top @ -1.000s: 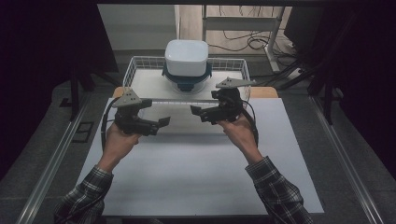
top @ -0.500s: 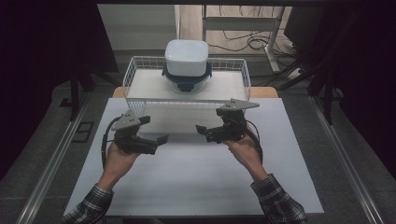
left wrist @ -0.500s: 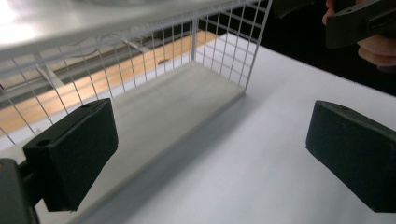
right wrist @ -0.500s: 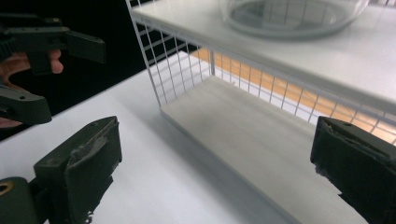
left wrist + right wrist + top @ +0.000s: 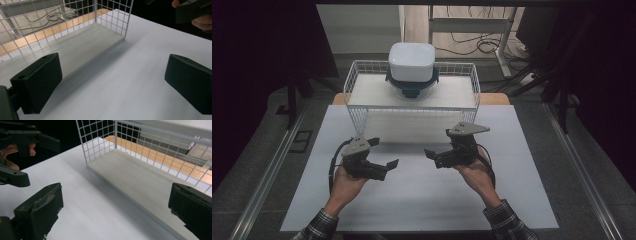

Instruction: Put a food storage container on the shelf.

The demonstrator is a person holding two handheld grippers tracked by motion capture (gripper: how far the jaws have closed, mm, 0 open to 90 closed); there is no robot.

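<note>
On one table, two tongs (both gaping, empty) face one basket.

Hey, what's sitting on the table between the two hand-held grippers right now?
Nothing: in the high view, bare white table surface separates the left hand-held gripper from the right hand-held gripper.

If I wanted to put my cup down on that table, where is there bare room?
The white mat is bare in front of the wire basket and toward its near edge, apart from where the left gripper and right gripper hover, both open. Inside the basket, the floor either side of the white lidded container is free; its middle is taken.
</note>
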